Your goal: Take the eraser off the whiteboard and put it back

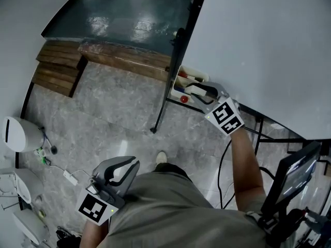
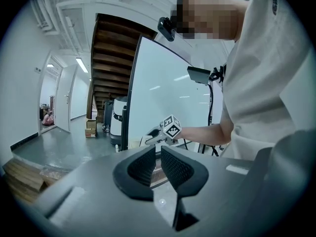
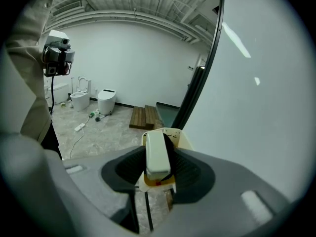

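Far left, a white fixture (image 1: pixel 19 133) stands on the grey stone floor (image 1: pixel 114 118), with stacked planks (image 1: pixel 57 68) above it in the head view.

Your left gripper (image 2: pixel 155 153) hangs low, close by your torso and well apart from the board. Its jaws are narrow, with only a thin slit between the pads and nothing in it. It points roughly level toward the whiteboard (image 1: pixel 258 40).

Next right is the board's dark frame post, with the cream tray (image 1: pixel 178 87) fixed at its foot. Markers (image 1: pixel 192 78) lie in the tray.

Your right gripper (image 1: pixel 200 93) sits right over the tray, angled downward. Its jaws stand fairly wide and are clamped on the eraser (image 3: pixel 157 154). The eraser is held on edge between the pads, its white back to the left and its dark felt to the right. It sits directly above the tray opening, with the tray rim showing just beyond and to the right of it. You cannot tell from either view whether it touches the tray. A red spot shows just beneath its near end.

The whiteboard fills the right side of the right gripper view, with the gripper close beside its face.

Far right, low in the head view, a dark monitor (image 1: pixel 296 172) stands on a stand beside your right arm.
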The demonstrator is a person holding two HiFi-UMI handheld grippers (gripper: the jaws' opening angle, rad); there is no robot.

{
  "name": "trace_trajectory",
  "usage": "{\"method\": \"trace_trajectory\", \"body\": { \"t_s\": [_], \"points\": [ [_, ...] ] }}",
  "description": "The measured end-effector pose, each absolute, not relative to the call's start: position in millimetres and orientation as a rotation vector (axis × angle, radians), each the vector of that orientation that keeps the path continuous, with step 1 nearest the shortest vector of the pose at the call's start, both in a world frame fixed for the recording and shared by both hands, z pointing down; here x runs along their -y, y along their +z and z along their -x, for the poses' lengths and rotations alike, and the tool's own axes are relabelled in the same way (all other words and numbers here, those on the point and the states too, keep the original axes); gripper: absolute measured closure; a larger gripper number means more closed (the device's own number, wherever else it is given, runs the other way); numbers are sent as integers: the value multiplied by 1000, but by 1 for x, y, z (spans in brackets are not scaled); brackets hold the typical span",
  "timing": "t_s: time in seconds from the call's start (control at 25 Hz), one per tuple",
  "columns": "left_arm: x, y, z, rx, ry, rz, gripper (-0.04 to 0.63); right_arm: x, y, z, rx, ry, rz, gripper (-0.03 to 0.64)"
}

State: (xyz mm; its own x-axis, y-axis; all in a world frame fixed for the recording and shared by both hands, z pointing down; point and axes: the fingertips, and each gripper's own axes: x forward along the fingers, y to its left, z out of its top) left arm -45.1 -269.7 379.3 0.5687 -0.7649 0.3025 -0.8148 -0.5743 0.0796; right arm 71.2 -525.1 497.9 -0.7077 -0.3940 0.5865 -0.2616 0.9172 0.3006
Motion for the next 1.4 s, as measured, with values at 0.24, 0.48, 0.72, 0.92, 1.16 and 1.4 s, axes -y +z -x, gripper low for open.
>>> {"method": "trace_trajectory", "body": {
  "t_s": [0.24,0.48,0.72,0.92,1.16,1.4],
  "points": [
    [273,383,42,1312,356,-2584,560,527,513,-73,2388,-225,-444,457],
    [273,388,41,1303,361,-2574,560,526,515,-72,2399,-222,-435,457],
    [279,388,39,1294,366,-2573,560,530,517,-73,2398,-220,-435,457],
    [278,388,37,1291,366,-2578,560,530,517,-73,2396,-230,-450,453],
    [270,382,41,1305,368,-2582,560,527,514,-73,2383,-251,-475,439],
    [263,381,43,1305,372,-2591,560,529,506,-71,2379,-296,-522,426]
  ]
}}
